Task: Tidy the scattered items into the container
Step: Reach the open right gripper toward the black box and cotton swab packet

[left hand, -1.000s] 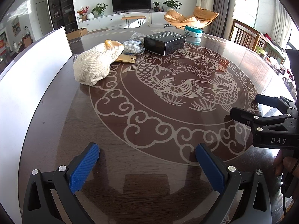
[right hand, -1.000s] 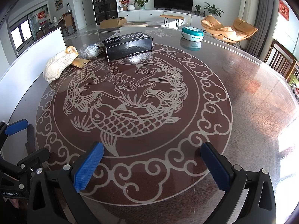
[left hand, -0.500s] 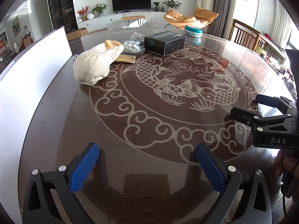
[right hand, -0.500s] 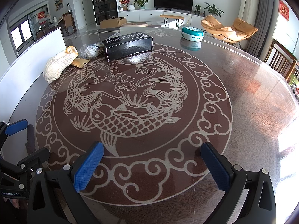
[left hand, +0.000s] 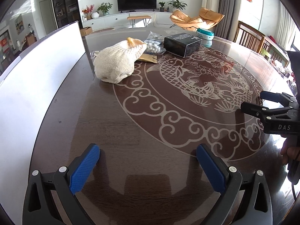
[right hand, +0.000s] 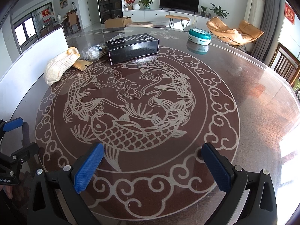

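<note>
"DAS" on right gripper (left hand: 262, 103), black box (right hand: 132, 47) lettering perhaps "VING"

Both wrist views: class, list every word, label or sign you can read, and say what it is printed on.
"DAS": on the body of the right gripper, seen in the left wrist view.
Label at the frame edge on the left gripper: cut off, not readable.
White print on the black box lid: too blurred to read.
Red wall hanging by the curtain: characters too small.
Teal round container label: unreadable.
</note>
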The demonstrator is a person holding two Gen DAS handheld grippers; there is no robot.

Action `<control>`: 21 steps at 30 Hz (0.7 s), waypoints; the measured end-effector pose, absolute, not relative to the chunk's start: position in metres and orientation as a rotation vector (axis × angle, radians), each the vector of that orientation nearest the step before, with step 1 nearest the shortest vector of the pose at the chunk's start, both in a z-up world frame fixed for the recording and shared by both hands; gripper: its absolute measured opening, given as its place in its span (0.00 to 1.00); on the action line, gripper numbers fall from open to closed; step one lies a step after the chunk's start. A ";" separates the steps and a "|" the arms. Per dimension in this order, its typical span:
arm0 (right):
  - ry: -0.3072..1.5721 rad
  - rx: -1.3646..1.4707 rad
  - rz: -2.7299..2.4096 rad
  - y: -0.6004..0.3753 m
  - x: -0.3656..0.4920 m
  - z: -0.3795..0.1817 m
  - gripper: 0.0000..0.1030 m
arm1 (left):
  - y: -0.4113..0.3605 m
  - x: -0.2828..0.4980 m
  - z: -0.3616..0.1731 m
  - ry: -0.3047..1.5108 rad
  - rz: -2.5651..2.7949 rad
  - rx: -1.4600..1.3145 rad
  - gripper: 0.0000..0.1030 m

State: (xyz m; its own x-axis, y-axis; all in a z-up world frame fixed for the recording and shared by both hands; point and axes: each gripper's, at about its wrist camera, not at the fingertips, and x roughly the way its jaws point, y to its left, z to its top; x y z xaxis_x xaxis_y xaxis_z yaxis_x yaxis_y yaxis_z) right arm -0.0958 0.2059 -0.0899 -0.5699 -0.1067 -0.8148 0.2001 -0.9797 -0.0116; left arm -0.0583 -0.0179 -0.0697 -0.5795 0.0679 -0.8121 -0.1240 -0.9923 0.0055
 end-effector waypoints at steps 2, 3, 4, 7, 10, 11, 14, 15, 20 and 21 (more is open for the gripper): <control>0.159 1.353 -2.627 0.203 -0.103 -0.090 1.00 | -0.018 -0.058 -0.070 0.093 2.698 -1.383 1.00; 0.161 1.351 -2.623 0.202 -0.107 -0.090 1.00 | -0.018 -0.058 -0.070 0.094 2.698 -1.383 1.00; 0.163 1.350 -2.620 0.201 -0.110 -0.090 1.00 | -0.018 -0.058 -0.070 0.094 2.698 -1.383 1.00; 0.165 1.348 -2.616 0.199 -0.118 -0.091 1.00 | -0.018 -0.058 -0.070 0.093 2.698 -1.383 1.00; 0.165 1.349 -2.615 0.199 -0.120 -0.090 1.00 | -0.018 -0.058 -0.069 0.093 2.698 -1.383 1.00; 0.164 1.349 -2.615 0.199 -0.120 -0.090 1.00 | -0.018 -0.058 -0.069 0.093 2.698 -1.383 1.00; 0.164 1.349 -2.615 0.199 -0.121 -0.090 1.00 | -0.018 -0.058 -0.069 0.093 2.698 -1.383 1.00; 0.164 1.349 -2.615 0.199 -0.120 -0.090 1.00 | -0.018 -0.058 -0.069 0.093 2.698 -1.383 1.00; 0.164 1.349 -2.615 0.199 -0.120 -0.090 1.00 | -0.018 -0.058 -0.069 0.093 2.698 -1.383 1.00; 0.164 1.349 -2.615 0.199 -0.120 -0.090 1.00 | -0.018 -0.058 -0.069 0.093 2.698 -1.383 1.00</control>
State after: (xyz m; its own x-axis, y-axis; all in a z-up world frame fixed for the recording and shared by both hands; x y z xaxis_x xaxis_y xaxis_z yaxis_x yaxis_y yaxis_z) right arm -0.1203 0.1995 -0.0898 -0.5659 -0.1208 -0.8156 0.2219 -0.9750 -0.0095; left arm -0.0581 -0.0177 -0.0695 -0.5795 0.0677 -0.8121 -0.1236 -0.9923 0.0056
